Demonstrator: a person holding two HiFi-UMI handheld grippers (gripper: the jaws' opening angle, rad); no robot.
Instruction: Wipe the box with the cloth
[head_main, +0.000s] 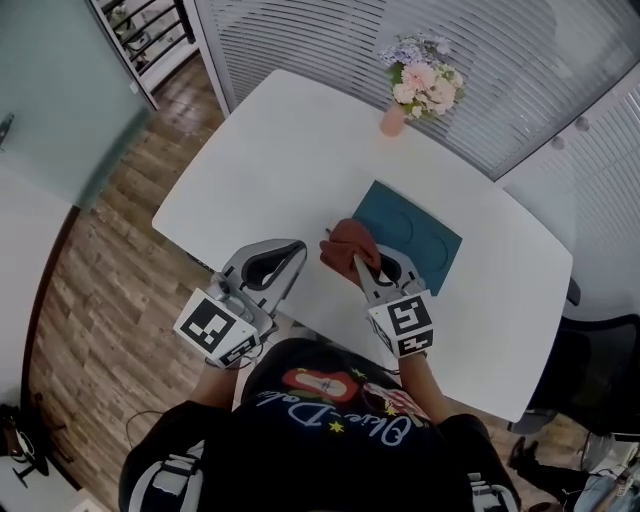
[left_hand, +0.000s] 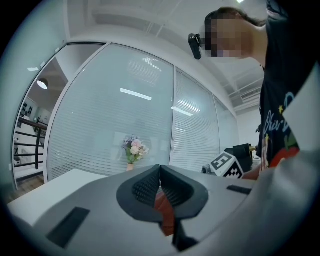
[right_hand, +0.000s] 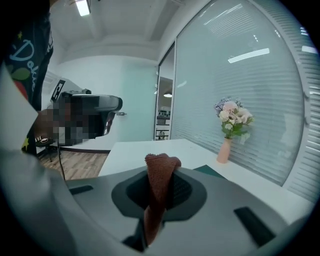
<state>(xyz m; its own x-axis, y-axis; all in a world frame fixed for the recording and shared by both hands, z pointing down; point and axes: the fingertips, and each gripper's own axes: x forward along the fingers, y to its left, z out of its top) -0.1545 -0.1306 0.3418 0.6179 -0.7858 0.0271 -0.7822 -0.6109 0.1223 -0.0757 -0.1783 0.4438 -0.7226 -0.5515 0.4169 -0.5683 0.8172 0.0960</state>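
Note:
A reddish-brown cloth (head_main: 348, 248) is bunched at the near left corner of a flat teal box (head_main: 425, 237) on the white table (head_main: 280, 150). My right gripper (head_main: 366, 266) is shut on the cloth; in the right gripper view the cloth (right_hand: 159, 175) stands up out of the closed jaws, with a teal corner of the box (right_hand: 212, 171) just beyond. My left gripper (head_main: 297, 248) is left of the cloth, near the table's front edge, shut and empty. Its pads meet in the left gripper view (left_hand: 160, 172), and the cloth (left_hand: 165, 212) shows beyond them.
A pink vase of flowers (head_main: 393, 118) stands at the table's far edge before a slatted glass wall. Wooden floor lies to the left, and a dark chair (head_main: 600, 370) is at the right. The right gripper's marker cube (left_hand: 225, 167) shows in the left gripper view.

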